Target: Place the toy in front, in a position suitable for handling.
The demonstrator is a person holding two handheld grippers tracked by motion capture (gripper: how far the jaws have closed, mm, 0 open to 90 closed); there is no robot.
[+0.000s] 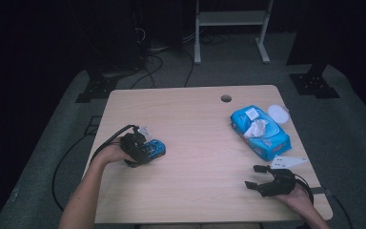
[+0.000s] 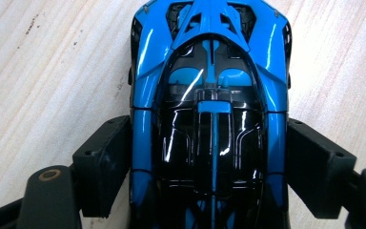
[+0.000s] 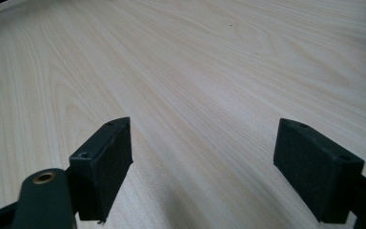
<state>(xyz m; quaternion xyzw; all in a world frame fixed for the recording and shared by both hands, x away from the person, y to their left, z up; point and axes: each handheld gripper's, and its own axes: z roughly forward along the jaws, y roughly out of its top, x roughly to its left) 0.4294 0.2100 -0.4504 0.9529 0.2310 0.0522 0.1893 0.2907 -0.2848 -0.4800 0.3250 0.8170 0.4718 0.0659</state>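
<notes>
A glossy blue and black toy car (image 1: 156,148) (image 2: 209,71) lies on the wooden table (image 1: 195,124) near its left side. My left gripper (image 1: 147,151) (image 2: 209,162) is around the car from behind. Both black pads (image 2: 107,162) rest against the car's flanks, so the gripper is shut on it. The car's rear end is hidden under the gripper. Near the front right corner, my right gripper (image 1: 253,176) (image 3: 202,167) sits low over bare wood, open wide with nothing between its pads.
A blue pack of wet wipes (image 1: 261,131) with a tissue sticking out lies at the right, with a white round lid (image 1: 278,112) beside it. A cable hole (image 1: 226,98) sits near the far edge. A white frame (image 1: 231,19) stands on the floor beyond the table.
</notes>
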